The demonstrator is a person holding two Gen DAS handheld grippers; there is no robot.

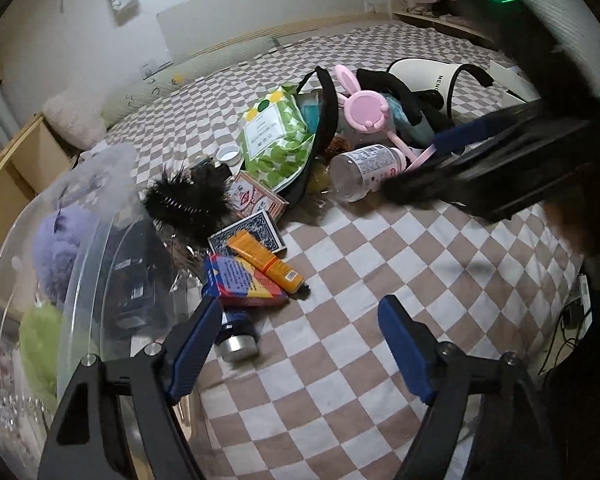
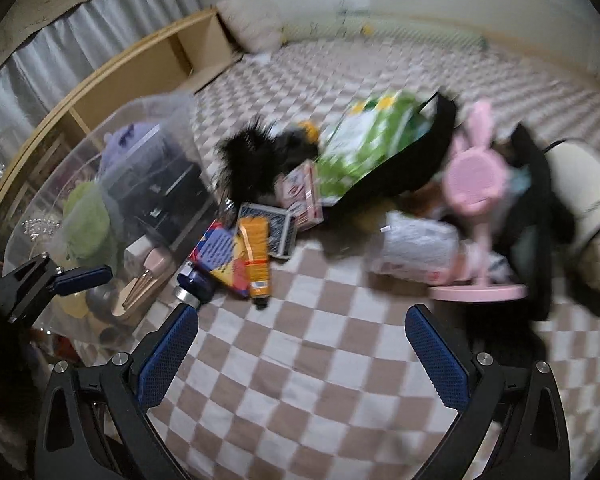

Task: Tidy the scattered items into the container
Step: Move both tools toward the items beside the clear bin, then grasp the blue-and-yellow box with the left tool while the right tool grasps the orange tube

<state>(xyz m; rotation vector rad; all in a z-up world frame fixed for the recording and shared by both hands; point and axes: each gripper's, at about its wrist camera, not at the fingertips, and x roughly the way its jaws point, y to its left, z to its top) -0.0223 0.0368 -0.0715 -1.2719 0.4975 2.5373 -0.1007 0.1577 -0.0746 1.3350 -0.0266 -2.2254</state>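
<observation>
The clear plastic container [image 1: 80, 264] stands on the checkered bedspread [image 1: 360, 280] and holds a purple plush [image 1: 56, 244] and a green plush [image 1: 40, 344]. Just beside the container lie an orange tube [image 1: 264, 260], a blue-backed card deck [image 1: 248, 236] and a black feathered hair clip [image 1: 184, 204]. Farther from the container lie a green snack bag [image 1: 276, 136] and a pink rabbit mirror [image 1: 364, 112]. The left gripper [image 1: 300, 344] and the right gripper [image 2: 300, 352] hover with jaws spread, holding nothing.
</observation>
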